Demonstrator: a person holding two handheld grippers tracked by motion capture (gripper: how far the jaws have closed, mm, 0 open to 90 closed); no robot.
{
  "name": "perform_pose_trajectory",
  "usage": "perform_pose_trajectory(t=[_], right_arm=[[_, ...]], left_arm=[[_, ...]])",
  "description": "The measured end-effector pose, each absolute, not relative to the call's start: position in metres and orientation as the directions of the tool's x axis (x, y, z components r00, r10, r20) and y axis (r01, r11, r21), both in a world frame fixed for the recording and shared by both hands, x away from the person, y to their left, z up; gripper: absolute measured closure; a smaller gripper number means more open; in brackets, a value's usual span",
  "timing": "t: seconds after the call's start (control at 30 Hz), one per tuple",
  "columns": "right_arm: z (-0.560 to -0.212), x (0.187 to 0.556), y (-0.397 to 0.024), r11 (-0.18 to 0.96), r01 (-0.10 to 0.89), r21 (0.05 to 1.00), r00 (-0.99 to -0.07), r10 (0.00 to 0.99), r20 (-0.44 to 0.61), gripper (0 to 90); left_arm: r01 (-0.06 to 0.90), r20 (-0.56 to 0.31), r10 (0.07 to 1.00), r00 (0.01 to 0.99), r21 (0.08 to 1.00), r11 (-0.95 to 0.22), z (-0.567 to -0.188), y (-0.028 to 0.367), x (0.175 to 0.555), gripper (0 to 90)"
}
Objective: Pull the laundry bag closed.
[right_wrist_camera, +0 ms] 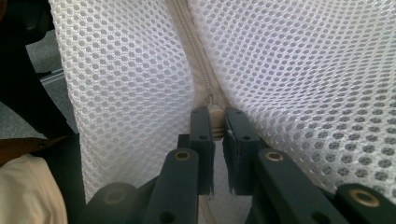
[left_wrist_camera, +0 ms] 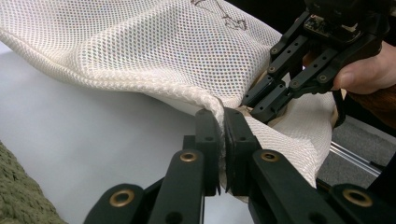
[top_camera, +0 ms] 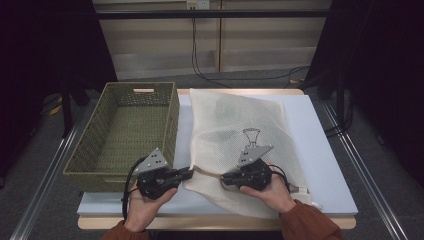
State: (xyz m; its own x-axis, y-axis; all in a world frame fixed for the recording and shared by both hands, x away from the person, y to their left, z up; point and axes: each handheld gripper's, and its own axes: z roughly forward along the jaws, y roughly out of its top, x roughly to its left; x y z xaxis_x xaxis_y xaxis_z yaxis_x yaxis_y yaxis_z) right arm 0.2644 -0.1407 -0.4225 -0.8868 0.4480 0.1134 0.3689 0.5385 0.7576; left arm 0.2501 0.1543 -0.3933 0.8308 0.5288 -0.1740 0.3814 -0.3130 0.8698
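Spread across a white table (top_camera: 320, 150), beside a green basket (top_camera: 125, 135): a mesh laundry bag (top_camera: 235, 130). Left gripper (left_wrist_camera: 223, 121) clamped on the bag's near hem; right gripper (right_wrist_camera: 215, 122) pinching the zipper pull (right_wrist_camera: 215, 116). Best done by holding the hem taut and drawing the pull straight along the teeth, without jerking.
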Motion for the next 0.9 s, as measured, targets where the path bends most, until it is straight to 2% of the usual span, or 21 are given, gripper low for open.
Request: perform_pose_trajectory(t=[0.9], right_arm=[[-0.419, 0.249, -0.173, 0.527, 0.391, 0.755, -0.858, 0.505, 0.092, 83.0]], left_arm=[[0.391, -0.179, 0.538, 0.824, 0.866, -0.311, -0.395, 0.159, 0.251, 86.1]])
